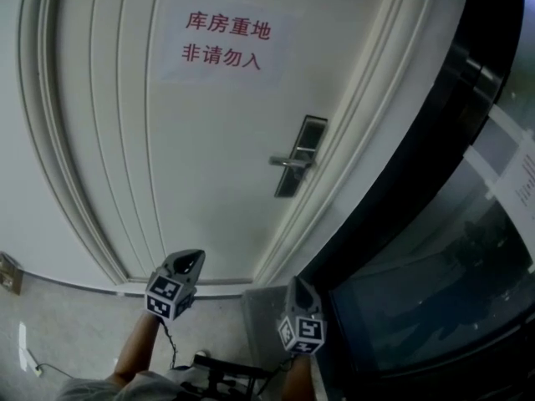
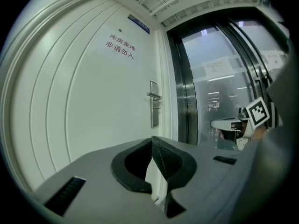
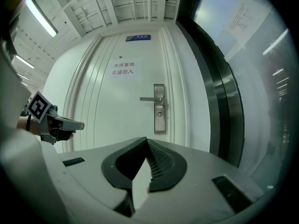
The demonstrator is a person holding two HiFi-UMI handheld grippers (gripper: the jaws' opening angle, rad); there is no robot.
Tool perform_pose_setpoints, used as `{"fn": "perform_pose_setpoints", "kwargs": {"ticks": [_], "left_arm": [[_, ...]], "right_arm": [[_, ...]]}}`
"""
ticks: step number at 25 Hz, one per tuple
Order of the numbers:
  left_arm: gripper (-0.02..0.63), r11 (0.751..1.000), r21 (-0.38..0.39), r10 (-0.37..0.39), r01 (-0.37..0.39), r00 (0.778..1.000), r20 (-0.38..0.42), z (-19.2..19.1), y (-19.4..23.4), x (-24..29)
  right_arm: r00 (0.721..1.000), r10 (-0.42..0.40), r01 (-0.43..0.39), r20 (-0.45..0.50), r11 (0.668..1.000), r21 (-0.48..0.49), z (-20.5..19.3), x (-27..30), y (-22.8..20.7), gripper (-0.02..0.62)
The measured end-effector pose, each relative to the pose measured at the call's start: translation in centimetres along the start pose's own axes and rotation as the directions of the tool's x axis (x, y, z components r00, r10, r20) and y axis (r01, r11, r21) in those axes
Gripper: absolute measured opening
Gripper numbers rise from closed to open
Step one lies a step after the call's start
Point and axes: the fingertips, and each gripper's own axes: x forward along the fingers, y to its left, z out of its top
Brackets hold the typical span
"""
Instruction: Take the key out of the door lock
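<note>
Approach: our left gripper (image 2: 152, 139) and right gripper (image 3: 146, 140), jaws together and empty, were well short of the door (image 1: 209, 157). Its lock (image 3: 160, 110) sat under the handle, the key too small to make out. Next we needed to reach it and open one pair.

Grey floor (image 1: 84, 328); white object (image 1: 26, 346) on it.

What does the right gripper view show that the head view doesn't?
Only the right gripper view: ceiling lights, the blue plate over the door, the lock cylinder under the handle, and the right gripper seen along its jaws, shut and empty. A key is too small to make out.
Only the head view: the floor and the person's forearms.
Both: the door, the red-lettered sign, the handle, the glass wall and the left gripper.
</note>
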Motion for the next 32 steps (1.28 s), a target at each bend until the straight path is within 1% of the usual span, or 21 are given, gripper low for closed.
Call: {"fn": "perform_pose_setpoints", "kwargs": {"ticks": [3, 7, 9, 12, 18, 23, 32], "left_arm": [[0.008, 1.000, 0.002, -0.017, 0.017, 1.000, 0.002, 0.2, 1.4, 1.5], [0.007, 0.999, 0.002, -0.036, 0.036, 0.999, 0.005, 0.4, 3.0, 3.2], [0.006, 0.999, -0.004, -0.042, 0.042, 0.999, 0.002, 0.4, 3.6, 4.0], [0.006, 0.998, -0.010, -0.057, 0.057, 0.998, 0.002, 0.1, 4.0, 4.9], [0.008, 0.997, -0.015, -0.077, 0.077, 0.997, -0.006, -0.2, 4.2, 6.5], [0.008, 0.997, -0.017, -0.074, 0.074, 0.997, -0.003, 0.1, 4.4, 8.3], [0.006, 0.998, -0.024, -0.050, 0.050, 0.999, -0.007, 0.9, 4.5, 13.0]], "right_arm": [[1.000, -0.021, 0.021, 0.009, 1.000, 0.004, 0.2, 1.8, 0.0, 0.011], [1.000, -0.029, 0.029, -0.002, 1.000, 0.002, 0.3, 3.8, 0.4, 0.011], [0.999, -0.034, 0.034, -0.001, 0.999, -0.014, 0.4, 4.5, 0.4, 0.011], [0.999, -0.042, 0.042, -0.010, 0.999, -0.031, 0.5, 5.4, 0.5, 0.011], [0.998, -0.064, 0.063, -0.015, 0.997, -0.035, 1.0, 6.7, -0.2, 0.011], [0.999, -0.053, 0.052, -0.010, 0.996, -0.078, 1.4, 8.3, -1.2, 0.011], [1.000, -0.014, 0.014, 0.012, 0.997, -0.078, 1.7, 13.4, -4.4, 0.011]]}}
